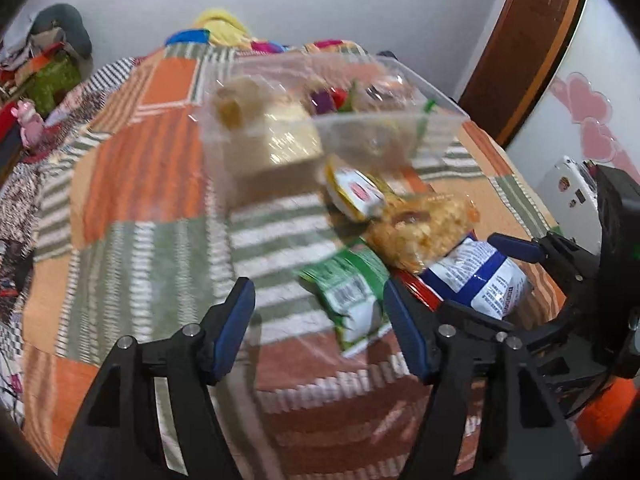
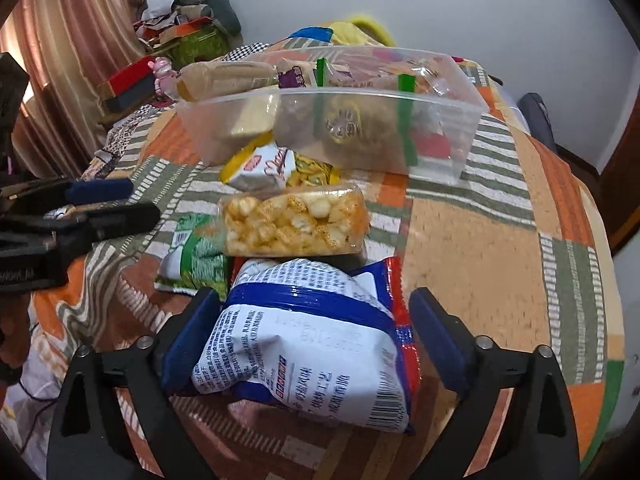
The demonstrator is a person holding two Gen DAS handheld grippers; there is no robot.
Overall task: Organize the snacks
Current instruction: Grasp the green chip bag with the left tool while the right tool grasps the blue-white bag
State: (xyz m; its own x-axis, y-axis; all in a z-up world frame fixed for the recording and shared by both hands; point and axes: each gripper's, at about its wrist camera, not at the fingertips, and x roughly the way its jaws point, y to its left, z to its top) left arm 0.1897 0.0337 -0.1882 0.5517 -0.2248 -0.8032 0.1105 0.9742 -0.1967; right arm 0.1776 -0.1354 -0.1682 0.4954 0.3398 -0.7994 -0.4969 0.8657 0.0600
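Note:
A clear plastic container (image 1: pixel 400 128) (image 2: pixel 360 98) holding several snacks stands on the patchwork bedspread. In front of it lie a yellow-white packet (image 2: pixel 264 168) (image 1: pixel 356 192), a clear pack of puffed rice bar (image 2: pixel 294 220) (image 1: pixel 420 232), a green packet (image 2: pixel 196 256) (image 1: pixel 348 292) and a blue-white bag (image 2: pixel 304 344) (image 1: pixel 476 280). My right gripper (image 2: pixel 314 296) is open and straddles the blue-white bag; its right pad stands clear of the bag. My left gripper (image 1: pixel 320 296) is open just above the bedspread, with the green packet by its right finger (image 1: pixel 400 320).
The striped orange and green bedspread (image 2: pixel 480 240) has bare room to the right of the snacks and to the left in the left wrist view. A pink toy (image 1: pixel 26 120), piled clothes and boxes (image 2: pixel 180 36), a curtain (image 2: pixel 60 40) and a brown door (image 1: pixel 520 40) ring the bed.

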